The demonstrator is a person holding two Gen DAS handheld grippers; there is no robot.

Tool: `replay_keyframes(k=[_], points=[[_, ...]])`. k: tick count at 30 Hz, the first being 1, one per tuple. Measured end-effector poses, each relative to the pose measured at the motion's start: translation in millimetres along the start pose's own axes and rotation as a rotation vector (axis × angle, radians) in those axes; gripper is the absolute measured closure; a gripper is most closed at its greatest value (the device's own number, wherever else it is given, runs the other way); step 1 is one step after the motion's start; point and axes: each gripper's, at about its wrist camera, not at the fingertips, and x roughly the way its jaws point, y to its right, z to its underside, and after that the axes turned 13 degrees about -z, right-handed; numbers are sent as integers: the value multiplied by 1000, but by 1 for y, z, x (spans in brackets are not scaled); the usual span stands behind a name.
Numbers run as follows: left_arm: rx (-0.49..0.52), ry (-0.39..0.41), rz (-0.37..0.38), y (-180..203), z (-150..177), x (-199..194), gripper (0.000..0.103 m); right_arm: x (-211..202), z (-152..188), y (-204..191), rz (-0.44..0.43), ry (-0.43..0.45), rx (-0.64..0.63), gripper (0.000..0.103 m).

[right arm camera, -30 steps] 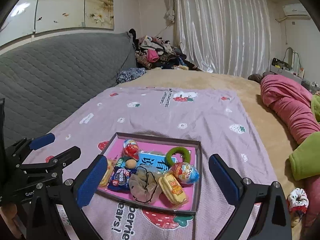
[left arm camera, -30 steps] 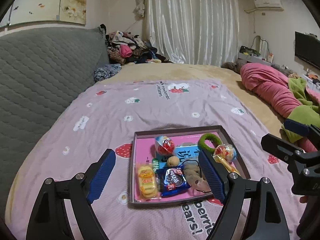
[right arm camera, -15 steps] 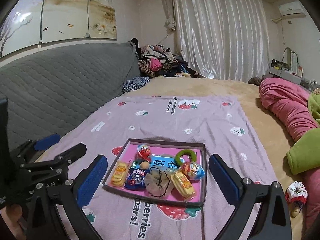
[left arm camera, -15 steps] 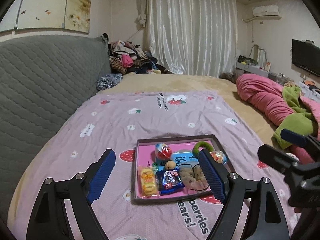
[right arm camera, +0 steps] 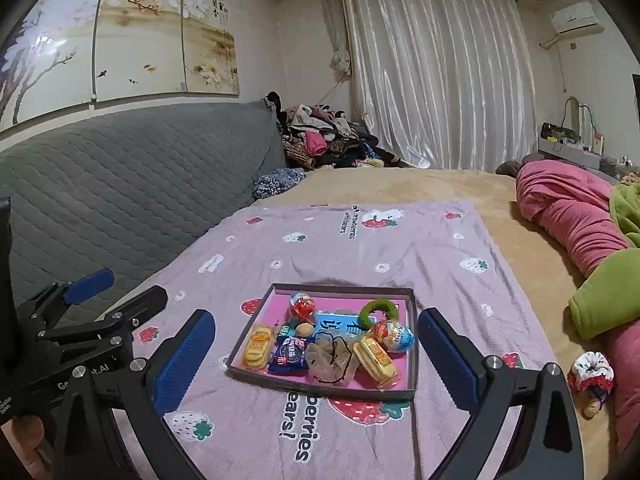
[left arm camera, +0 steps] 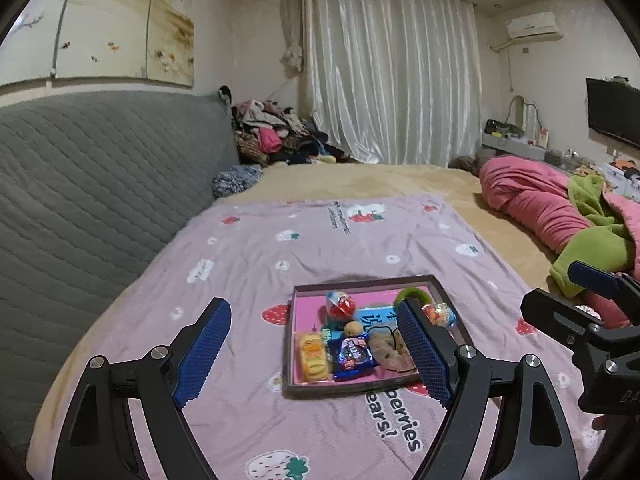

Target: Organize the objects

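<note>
A shallow box with a pink floor (left arm camera: pixel 298 312) (right arm camera: pixel 412 344) lies on the purple strawberry blanket (left arm camera: pixel 320 240) (right arm camera: pixel 400 240). It holds snacks and small things: a red egg toy (left arm camera: pixel 341 305) (right arm camera: pixel 302 306), a yellow biscuit pack (left arm camera: pixel 312 357) (right arm camera: pixel 256 346), a blue cookie pack (left arm camera: pixel 354 357) (right arm camera: pixel 289 354), a beige scrunchie (left arm camera: pixel 390 354) (right arm camera: pixel 330 354), a green ring (right arm camera: pixel 380 309), a colourful egg (right arm camera: pixel 394 334) and another yellow pack (right arm camera: pixel 374 358). My left gripper (left arm camera: pixel 316 354) is open and empty, above and before the box. My right gripper (right arm camera: pixel 316 358) is open and empty too.
A grey quilted headboard (left arm camera: pixel 80 200) runs along the left. A pile of clothes (left arm camera: pixel 272 140) lies at the far end by the curtain. Pink and green bedding (left arm camera: pixel 560 208) is bunched at the right. A red-and-white scrunchie (right arm camera: pixel 592 372) lies on the bed right of the blanket.
Both grippers have pulled back and risen from the box, which now looks smaller and farther. Both stay open. Nothing in the box has moved.
</note>
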Motion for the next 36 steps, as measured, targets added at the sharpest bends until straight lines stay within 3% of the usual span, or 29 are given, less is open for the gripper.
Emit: replay_keyframes(k=[9, 36], points=[[15, -11, -11, -10, 21, -21, 17, -16, 11, -6, 17, 1, -9, 1], [48, -114, -57, -15, 91, -7, 17, -15, 71, -12, 84, -109, -41, 1]])
